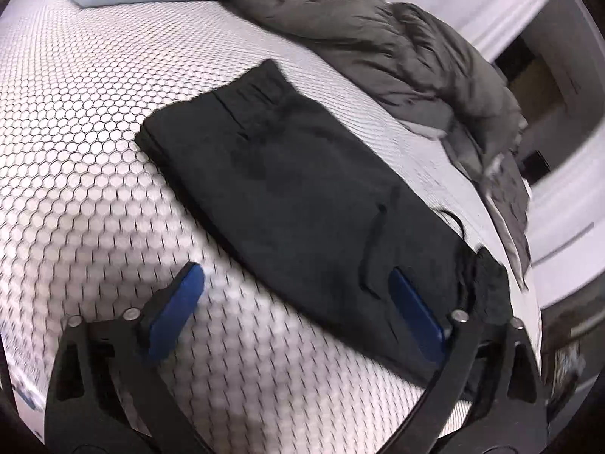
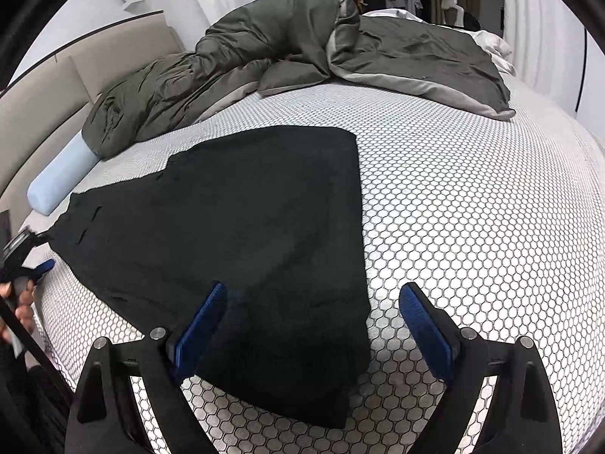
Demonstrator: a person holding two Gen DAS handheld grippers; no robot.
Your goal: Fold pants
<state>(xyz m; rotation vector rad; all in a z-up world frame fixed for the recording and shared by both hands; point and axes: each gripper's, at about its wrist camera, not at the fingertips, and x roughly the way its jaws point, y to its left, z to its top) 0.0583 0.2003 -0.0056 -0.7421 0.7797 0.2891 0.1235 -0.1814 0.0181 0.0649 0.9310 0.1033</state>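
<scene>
A: Where are the pants (image 2: 234, 234) found, and what stage is reached?

B: They are laid flat on the bed (image 2: 472, 208), already doubled into a narrow black shape, the waistband end to the left in the right wrist view, the folded end near the right tool (image 2: 314, 306). One lengthwise fold is judged done; a crosswise fold is judged still to come.

A: How are the tools held?

B: The right tool is spread wide above the near end of the pants, nothing pinched. The left tool (image 1: 297, 282) is also spread wide, its jaws empty, one finger (image 1: 414, 312) over the cloth and the other over bare mattress.

A: What is called for next?

B: Probably one end must be pinched at both corners, lifted and carried over to the other end, clear of the grey duvet (image 2: 264, 49) and pale pillow (image 2: 60, 181) beyond.
</scene>
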